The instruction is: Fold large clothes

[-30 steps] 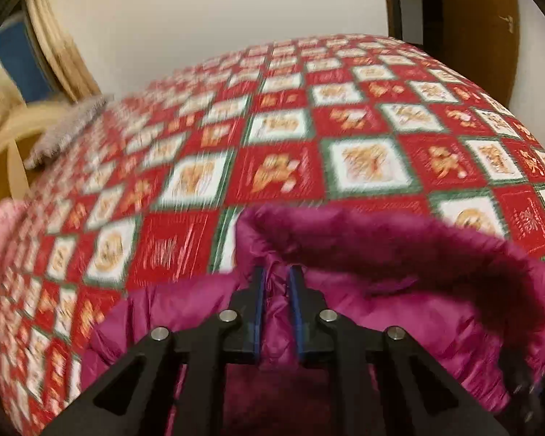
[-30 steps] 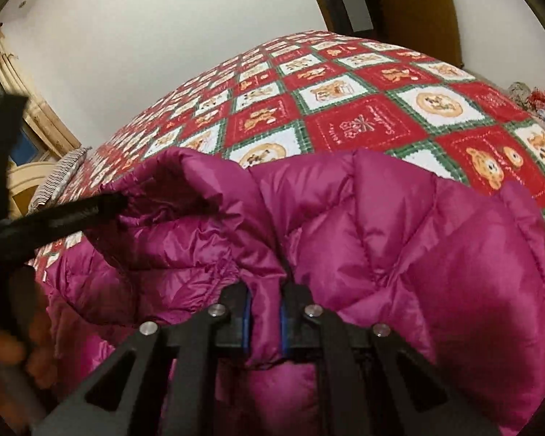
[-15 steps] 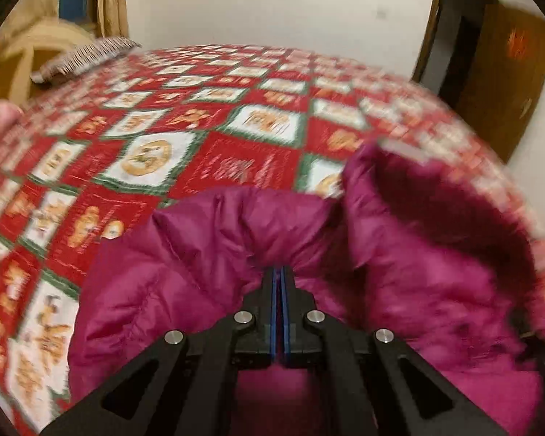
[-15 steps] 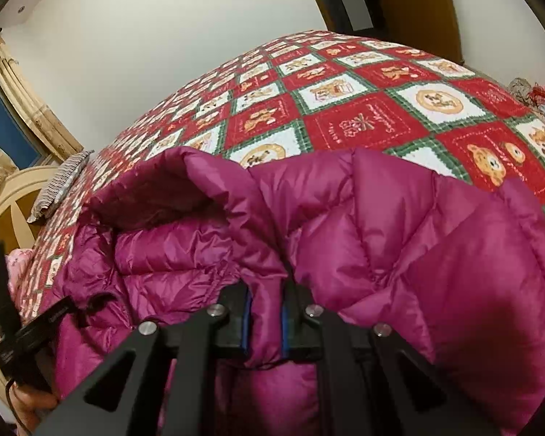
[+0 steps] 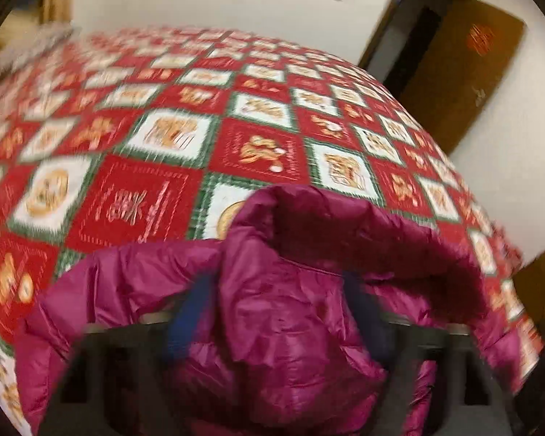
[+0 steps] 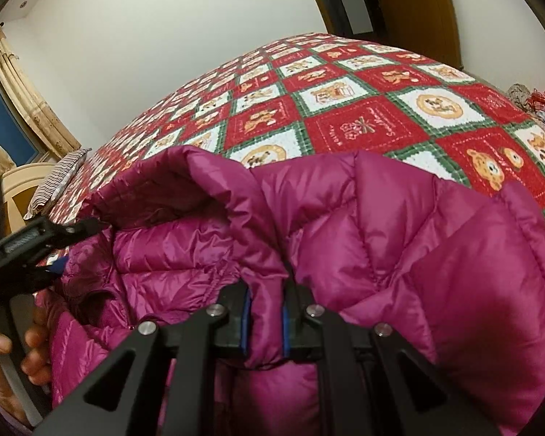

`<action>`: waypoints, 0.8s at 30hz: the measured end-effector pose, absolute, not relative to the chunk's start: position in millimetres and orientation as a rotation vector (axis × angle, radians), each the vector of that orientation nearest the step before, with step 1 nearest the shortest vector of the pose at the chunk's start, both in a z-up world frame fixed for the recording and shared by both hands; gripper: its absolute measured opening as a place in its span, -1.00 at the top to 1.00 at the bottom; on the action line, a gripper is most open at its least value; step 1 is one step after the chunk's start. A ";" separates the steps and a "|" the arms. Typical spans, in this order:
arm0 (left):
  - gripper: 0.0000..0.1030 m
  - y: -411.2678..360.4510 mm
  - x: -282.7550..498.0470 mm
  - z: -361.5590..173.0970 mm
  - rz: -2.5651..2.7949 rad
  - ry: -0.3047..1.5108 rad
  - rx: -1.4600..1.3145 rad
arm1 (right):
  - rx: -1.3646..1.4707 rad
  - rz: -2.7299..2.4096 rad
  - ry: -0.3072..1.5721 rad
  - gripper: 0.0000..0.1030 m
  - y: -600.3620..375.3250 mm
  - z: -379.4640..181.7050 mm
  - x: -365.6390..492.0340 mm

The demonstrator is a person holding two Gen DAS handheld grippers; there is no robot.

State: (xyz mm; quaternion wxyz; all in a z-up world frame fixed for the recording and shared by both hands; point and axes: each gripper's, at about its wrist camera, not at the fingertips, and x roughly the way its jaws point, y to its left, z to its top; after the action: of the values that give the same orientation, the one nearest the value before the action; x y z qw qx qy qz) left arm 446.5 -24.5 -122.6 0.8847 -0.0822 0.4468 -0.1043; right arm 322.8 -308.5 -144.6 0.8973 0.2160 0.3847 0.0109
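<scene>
**Jacket gathered at the near edge of the bed, fold barely begun**

Here we are at the near edge of the bed [image 6: 363,83], and the magenta puffer jacket [image 6: 399,239] lies bunched there, hood or collar standing up in a loose arch over the patchwork bedspread. Nothing reads as a finished fold; the quilted panels are humped and creased, the sleeves cannot be picked out, so by my reckoning nearly all the work is ahead: spreading flat, sleeves in, body doubled over.

The right tongs [image 6: 265,314] are pinching a ridge of the jacket's fabric between the blue pads, firmly. The left tongs [image 5: 276,312] are blurred and opening right now, with a fold of jacket between the parted fingers; in the right wrist view they sit at the left edge of the garment, gripped by a hand [image 6: 14,348].

Against half a second back, the left tongs were pressed together on a thin pleat and are now spread around a fatter bunch, and that view has swung toward the door. The right grip looks unchanged
</scene>
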 end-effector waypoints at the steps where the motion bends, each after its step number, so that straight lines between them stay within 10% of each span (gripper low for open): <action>1: 0.88 -28.4 446.4 -125.4 -0.234 0.959 -0.152 | 0.447 0.022 0.797 0.76 -308.4 -144.7 322.9; 19: 0.81 21.1 406.6 -155.3 -0.198 0.874 -0.301 | 0.438 0.026 0.821 0.72 -306.5 -140.4 323.1; 24: 0.80 16.0 405.1 -154.9 -0.180 0.862 -0.269 | 0.350 -0.087 0.689 0.37 -305.6 -82.8 302.1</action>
State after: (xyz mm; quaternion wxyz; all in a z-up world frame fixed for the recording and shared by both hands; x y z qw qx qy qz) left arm 405.1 16.0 -154.9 0.8958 -0.1296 0.4161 -0.0867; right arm 302.1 -305.6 -82.8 0.9253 0.1707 0.3361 -0.0425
